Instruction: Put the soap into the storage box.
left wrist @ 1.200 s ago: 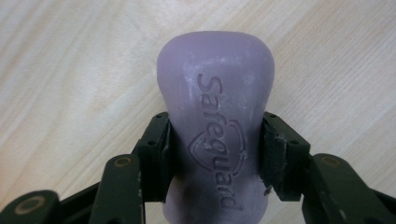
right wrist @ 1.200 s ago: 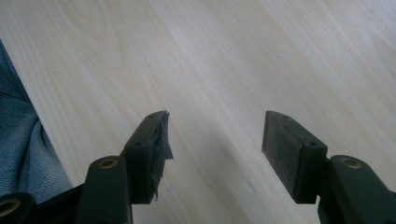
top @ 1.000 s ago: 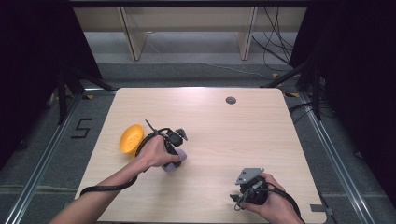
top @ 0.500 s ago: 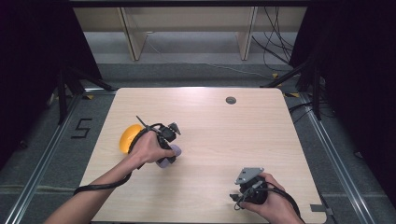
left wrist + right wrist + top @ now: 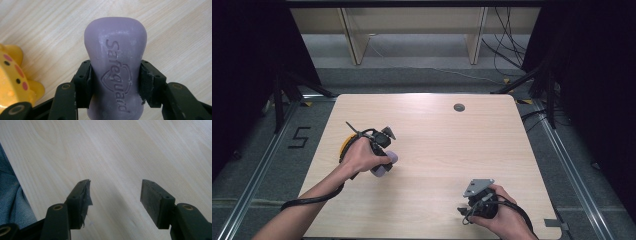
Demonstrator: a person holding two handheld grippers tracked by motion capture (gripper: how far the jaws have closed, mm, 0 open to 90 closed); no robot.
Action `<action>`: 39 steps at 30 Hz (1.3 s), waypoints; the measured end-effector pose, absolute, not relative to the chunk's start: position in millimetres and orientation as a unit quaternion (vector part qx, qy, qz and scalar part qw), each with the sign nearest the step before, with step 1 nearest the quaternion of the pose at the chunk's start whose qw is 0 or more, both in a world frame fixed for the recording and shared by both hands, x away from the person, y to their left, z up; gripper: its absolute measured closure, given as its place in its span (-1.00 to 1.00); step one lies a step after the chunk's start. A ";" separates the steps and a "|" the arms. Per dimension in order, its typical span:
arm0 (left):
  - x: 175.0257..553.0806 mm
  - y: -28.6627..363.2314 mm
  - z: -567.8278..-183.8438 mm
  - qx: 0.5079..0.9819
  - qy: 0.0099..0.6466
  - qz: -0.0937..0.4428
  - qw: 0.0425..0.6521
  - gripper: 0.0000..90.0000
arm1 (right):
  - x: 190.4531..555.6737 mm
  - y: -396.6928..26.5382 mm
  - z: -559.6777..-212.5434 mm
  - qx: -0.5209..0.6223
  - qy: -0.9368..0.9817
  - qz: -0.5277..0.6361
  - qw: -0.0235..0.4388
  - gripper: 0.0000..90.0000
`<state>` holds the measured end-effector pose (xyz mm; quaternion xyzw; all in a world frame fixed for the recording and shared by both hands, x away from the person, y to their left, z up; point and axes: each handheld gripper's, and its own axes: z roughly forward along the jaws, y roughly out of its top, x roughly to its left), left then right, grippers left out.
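Note:
A purple soap bar (image 5: 115,67) stamped "Safeguard" sits clamped between both pads of my left gripper (image 5: 115,80), a little above the wooden table. In the high view the left gripper (image 5: 384,160) is at the table's left half, with the soap bar (image 5: 384,164) poking out under the hand. A yellow dish (image 5: 345,145) with pink and dark dots lies just left of it, mostly hidden by the hand; its edge (image 5: 15,80) appears at the left of the left gripper view. My right gripper (image 5: 115,197) stands open with nothing between its jaws, low over the table's near right corner (image 5: 477,202).
The light wooden table (image 5: 437,145) has a small dark round grommet (image 5: 459,107) near its far edge. Blue cloth (image 5: 10,200) hangs past the table's near edge beside the right gripper. Dark stands and cables line the floor behind and beside the table.
My left hand has carried the soap bar leftward and slightly up, now covering most of the yellow dish. The right hand has stayed put.

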<state>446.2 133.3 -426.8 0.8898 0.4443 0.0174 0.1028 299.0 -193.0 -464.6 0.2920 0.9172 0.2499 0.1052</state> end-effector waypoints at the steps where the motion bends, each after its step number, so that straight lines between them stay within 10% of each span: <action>1: 446.2 133.3 -426.8 0.890 0.444 0.017 0.103 0.09 | 299.0 -193.0 -464.6 0.292 0.917 0.250 0.105 -0.08; 39: 462.4 194.8 -406.3 0.838 0.528 0.049 0.127 0.09 | 302.5 -190.8 -465.1 0.286 0.916 0.257 0.115 -0.08</action>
